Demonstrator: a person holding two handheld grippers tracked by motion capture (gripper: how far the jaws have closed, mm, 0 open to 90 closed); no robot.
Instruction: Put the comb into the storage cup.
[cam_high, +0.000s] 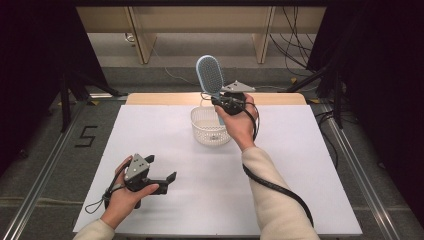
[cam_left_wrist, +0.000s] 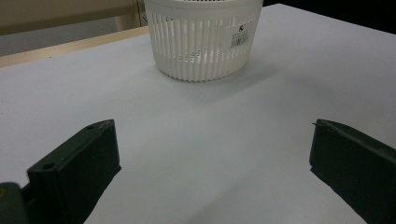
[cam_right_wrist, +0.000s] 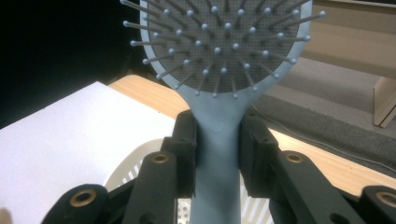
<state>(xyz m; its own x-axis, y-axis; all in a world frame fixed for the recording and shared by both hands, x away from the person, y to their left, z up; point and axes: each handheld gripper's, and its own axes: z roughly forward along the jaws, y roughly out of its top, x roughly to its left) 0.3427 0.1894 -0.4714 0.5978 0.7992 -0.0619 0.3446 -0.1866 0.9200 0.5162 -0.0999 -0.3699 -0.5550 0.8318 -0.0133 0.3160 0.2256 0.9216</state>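
A light blue hairbrush (cam_high: 210, 75) with a grey bristle pad stands upright above the white slatted basket (cam_high: 209, 129) at the table's far middle. My right gripper (cam_high: 220, 102) is shut on the brush's handle, and the handle's lower end reaches down into the basket. In the right gripper view the handle (cam_right_wrist: 217, 154) sits clamped between both black jaws, with the bristled head (cam_right_wrist: 219, 42) above and the basket's rim (cam_right_wrist: 135, 161) below. My left gripper (cam_high: 167, 181) rests open on the white table sheet near the front left, nothing between its jaws. It faces the basket (cam_left_wrist: 201, 42).
The white sheet (cam_high: 300, 165) covers a wooden table whose far edge (cam_high: 160, 98) shows behind the basket. Black stands and cables stand on the floor to both sides. Wooden furniture legs (cam_high: 142, 45) rise beyond the table.
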